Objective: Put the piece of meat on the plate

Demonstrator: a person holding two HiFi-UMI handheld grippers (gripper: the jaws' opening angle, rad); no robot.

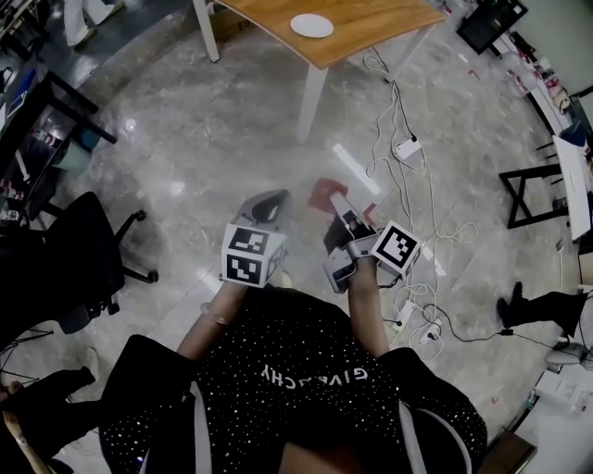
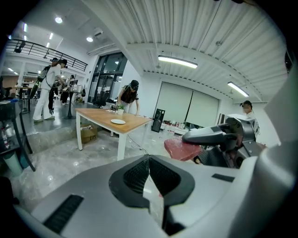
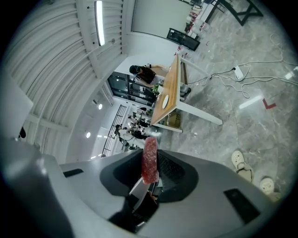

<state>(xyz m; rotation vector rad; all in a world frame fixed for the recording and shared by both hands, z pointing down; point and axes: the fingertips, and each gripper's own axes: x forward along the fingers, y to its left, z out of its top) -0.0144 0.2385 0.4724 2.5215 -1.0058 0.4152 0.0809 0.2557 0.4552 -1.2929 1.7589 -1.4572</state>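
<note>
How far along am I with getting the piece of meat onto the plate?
Done: the piece of meat is picked up, clamped between the jaws of the right gripper. In hand: it is held above the floor, well short of the table. Left: reach the table and set it on the plate, which lies empty. The left gripper is shut on nothing.

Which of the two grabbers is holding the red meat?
The right gripper: its fingers pinch the red piece of meat. The left gripper has its fingers closed together with nothing between them.
</note>
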